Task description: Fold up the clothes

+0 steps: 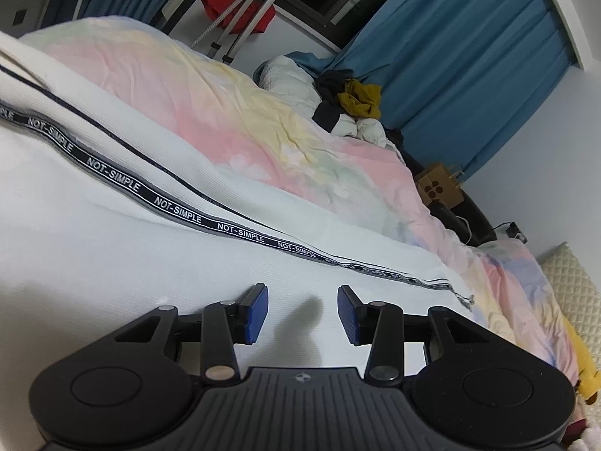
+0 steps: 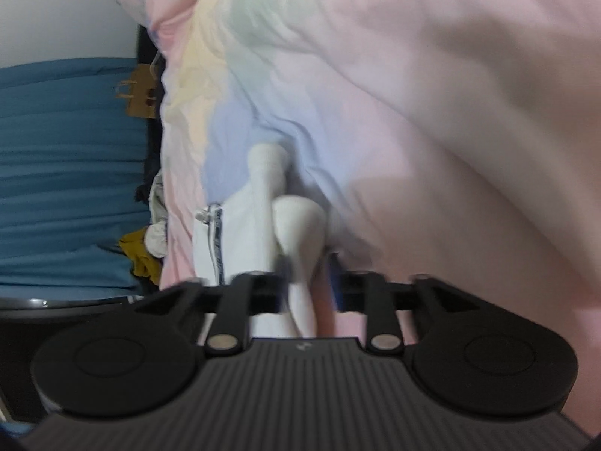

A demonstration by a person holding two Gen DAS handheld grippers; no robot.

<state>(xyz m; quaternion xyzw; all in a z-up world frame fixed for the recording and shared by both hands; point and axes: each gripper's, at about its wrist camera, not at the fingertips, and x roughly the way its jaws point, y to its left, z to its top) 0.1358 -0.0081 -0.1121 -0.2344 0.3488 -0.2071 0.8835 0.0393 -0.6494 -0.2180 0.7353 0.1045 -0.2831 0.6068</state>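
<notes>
Left wrist view: my left gripper [image 1: 302,310] hangs over the white garment [image 1: 112,233], jaws apart, blue pads [image 1: 255,310] clear of the cloth with nothing between them, so it is released. The garment lies spread flat on the pastel duvet [image 1: 233,112], filling the lower left of the view. A black "NOT-SIMPLE" tape [image 1: 180,213] runs diagonally across it above the pads and ends at a frayed corner [image 1: 456,293] to the right. Only this view shows the flat spread, the clothes pile [image 1: 349,105] at the far end of the bed, the blue curtain [image 1: 469,75] and a red cloth [image 1: 240,7] on a rack. There is open duvet beyond the garment's far edge; the bed edge drops away at right near a cardboard box [image 1: 439,186].

Right wrist view, blurred: my right gripper [image 2: 308,293] has a bunched fold of the same white garment [image 2: 296,233] rising between its jaws. The pads are smeared, so I cannot tell whether they are clamping the fold or just flanking it. Only this view shows the cloth lifted in a ridge, with the striped tape edge [image 2: 216,240] just left of the jaws. Pink duvet fills the right side; curtain and bed edge lie left.
</notes>
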